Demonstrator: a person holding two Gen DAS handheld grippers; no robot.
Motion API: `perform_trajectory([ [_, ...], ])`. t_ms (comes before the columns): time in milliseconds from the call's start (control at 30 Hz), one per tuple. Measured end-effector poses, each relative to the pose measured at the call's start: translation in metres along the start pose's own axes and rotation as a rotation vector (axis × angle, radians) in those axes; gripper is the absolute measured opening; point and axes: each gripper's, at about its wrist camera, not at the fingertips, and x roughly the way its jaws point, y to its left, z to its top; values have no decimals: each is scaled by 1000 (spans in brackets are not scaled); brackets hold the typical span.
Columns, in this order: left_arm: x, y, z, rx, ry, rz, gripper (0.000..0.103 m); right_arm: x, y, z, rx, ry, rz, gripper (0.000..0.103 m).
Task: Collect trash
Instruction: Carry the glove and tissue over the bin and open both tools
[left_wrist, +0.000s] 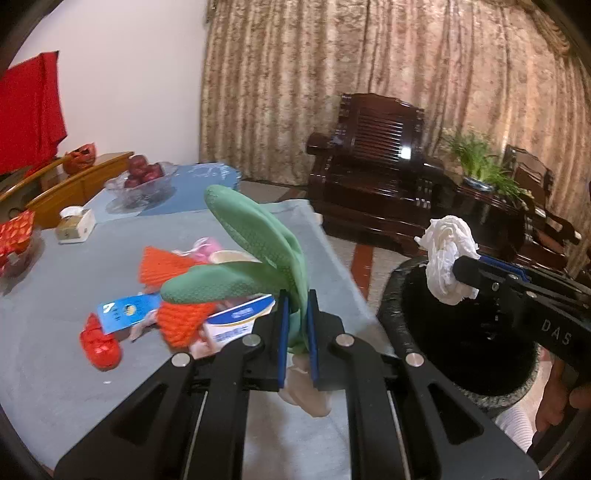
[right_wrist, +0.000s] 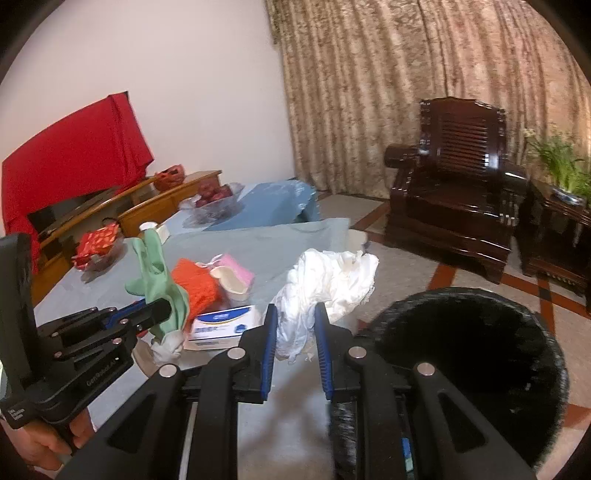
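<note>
My left gripper (left_wrist: 297, 295) is shut on a green rubber glove (left_wrist: 251, 236) and holds it above the table; the glove (right_wrist: 157, 273) and left gripper (right_wrist: 168, 310) also show in the right wrist view. My right gripper (right_wrist: 295, 314) is shut on a crumpled white tissue (right_wrist: 328, 280); in the left wrist view it (left_wrist: 456, 271) holds the tissue (left_wrist: 447, 254) over the rim of the black trash bin (left_wrist: 399, 314). The bin (right_wrist: 480, 350) stands on the floor beside the table. Orange netting (left_wrist: 166, 266), a blue-white box (left_wrist: 236, 321), a blue card (left_wrist: 127, 310) and a red wrapper (left_wrist: 99, 347) lie on the table.
The grey-blue table (left_wrist: 74, 387) also bears a glass bowl of red fruit (left_wrist: 140, 181), a small box with tape (left_wrist: 74, 225) and a red packet in a dish (left_wrist: 14, 236). A dark wooden armchair (left_wrist: 376, 166), a plant (left_wrist: 480, 162) and curtains stand behind.
</note>
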Motion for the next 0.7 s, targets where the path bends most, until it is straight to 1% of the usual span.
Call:
perform_trajectory([
  [333,13,-56,10,61,-7,-120,8,-34,-47,-2,52,-40,-105,20],
  [533,28,-92,11,100,9,-198,8,-48,-81,-12,97,-32,-185,20],
  [700,40,-122,11,134,20,-261,8,-58,-107,-21,126,-19,-232,20],
])
